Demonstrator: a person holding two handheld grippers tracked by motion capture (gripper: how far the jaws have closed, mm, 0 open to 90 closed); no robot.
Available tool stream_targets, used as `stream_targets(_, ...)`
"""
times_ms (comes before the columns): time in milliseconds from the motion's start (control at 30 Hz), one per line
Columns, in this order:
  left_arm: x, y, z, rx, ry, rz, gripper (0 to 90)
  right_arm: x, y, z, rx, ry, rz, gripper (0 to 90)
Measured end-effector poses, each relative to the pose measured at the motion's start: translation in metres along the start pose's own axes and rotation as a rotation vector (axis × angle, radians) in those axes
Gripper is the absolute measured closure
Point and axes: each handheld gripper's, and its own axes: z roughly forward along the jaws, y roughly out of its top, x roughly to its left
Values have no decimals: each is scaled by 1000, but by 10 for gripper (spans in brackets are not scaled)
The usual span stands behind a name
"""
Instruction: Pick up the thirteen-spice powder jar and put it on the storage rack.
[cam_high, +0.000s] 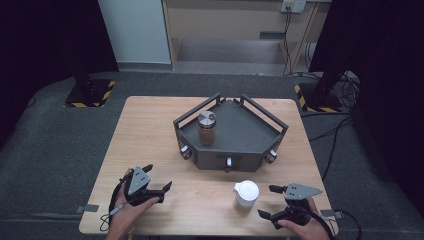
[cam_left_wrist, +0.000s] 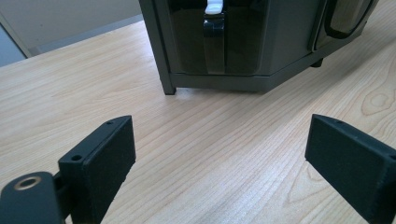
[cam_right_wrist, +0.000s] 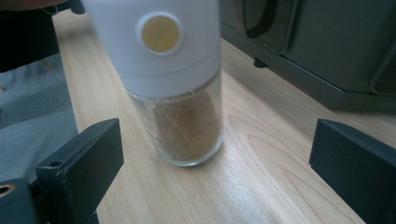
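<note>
A glass shaker (cam_high: 246, 194) with a white cap and brown powder stands upright on the table near the front right; in the right gripper view this shaker (cam_right_wrist: 177, 70) is close ahead. My right gripper (cam_high: 266, 201) sits just right of it, jaws wide open and not touching it. The right gripper (cam_right_wrist: 217, 140) has the shaker's base in line with the gap, a little beyond its pads. My left gripper (cam_high: 157, 176) rests at the front left, open and empty. The left gripper (cam_left_wrist: 219, 140) faces bare wood and the rack's front.
A dark grey angular rack (cam_high: 240, 152) stands mid-table with rails at its back; a brown jar with a metal lid (cam_high: 206, 127) stands in its left part. The rack's front wall (cam_left_wrist: 280, 46) carries small knobs. The rack's side (cam_right_wrist: 327, 56) lies beyond the shaker.
</note>
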Motion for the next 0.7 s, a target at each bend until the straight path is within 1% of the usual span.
stream_targets(400,0,1,1,7,-4,9,75,3,8,5,7,39,-29,34)
stream_targets(700,0,0,2,11,-6,9,76,7,13,8,1,51,-50,34)
